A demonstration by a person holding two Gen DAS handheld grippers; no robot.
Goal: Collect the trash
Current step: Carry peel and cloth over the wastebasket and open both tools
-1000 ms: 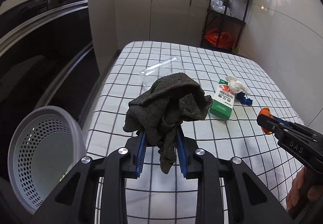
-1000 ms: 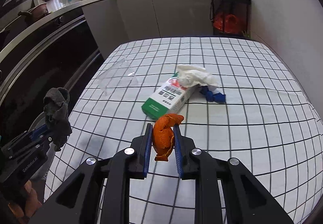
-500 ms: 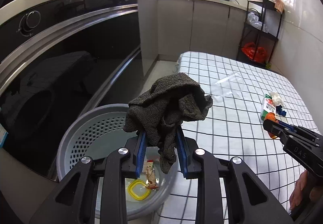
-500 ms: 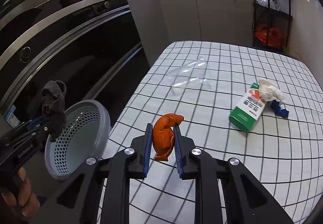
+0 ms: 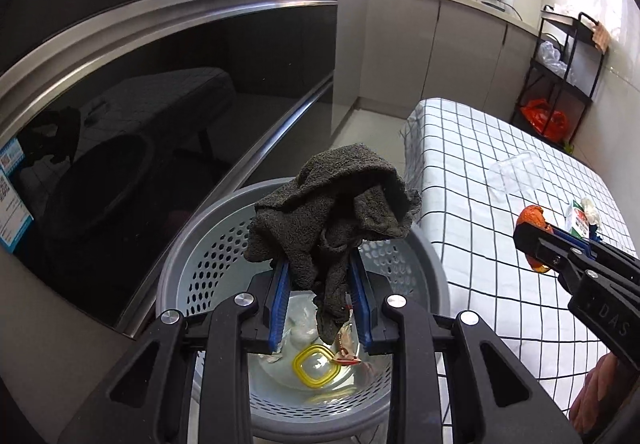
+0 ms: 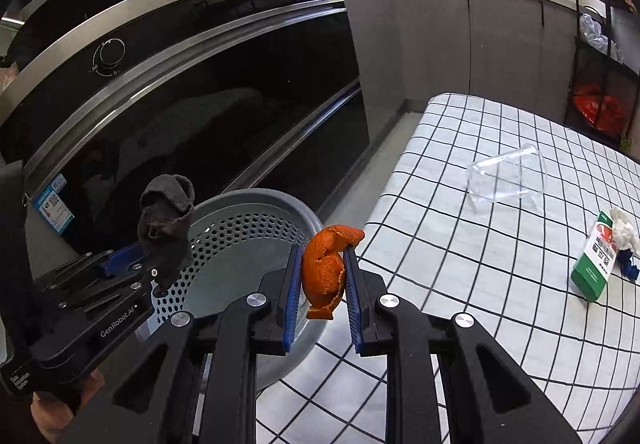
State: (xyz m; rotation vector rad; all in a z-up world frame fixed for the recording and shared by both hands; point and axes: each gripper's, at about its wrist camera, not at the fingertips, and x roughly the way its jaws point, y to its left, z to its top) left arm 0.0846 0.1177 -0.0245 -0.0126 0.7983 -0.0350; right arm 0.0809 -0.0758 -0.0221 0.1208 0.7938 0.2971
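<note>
My left gripper [image 5: 320, 276] is shut on a crumpled dark grey rag [image 5: 336, 200], which hangs over the open mouth of a grey perforated bin [image 5: 208, 260]. Inside the bin lie a yellow-rimmed lid [image 5: 316, 364] and scraps. My right gripper [image 6: 320, 264] is shut on a curled orange peel [image 6: 326, 264], held at the bin's [image 6: 248, 228] rim beside the table edge. The right wrist view shows the left gripper [image 6: 160, 264] and rag [image 6: 166, 216] over the bin's left side. The left wrist view has the peel [image 5: 532, 220] at the right.
A checked tablecloth [image 6: 480, 244] covers the table to the right, with a clear plastic container [image 6: 508, 180], a green and white carton [image 6: 596, 260], white tissue [image 6: 624, 228] and a blue scrap [image 6: 630, 270] on it. A black oven front [image 5: 140, 124] rises behind the bin. A black rack [image 5: 560, 76] stands far right.
Both grippers have swung left from over the table to the bin. The rag now hangs above the bin's mouth, and the peel has reached its rim. Both grips are unchanged.
</note>
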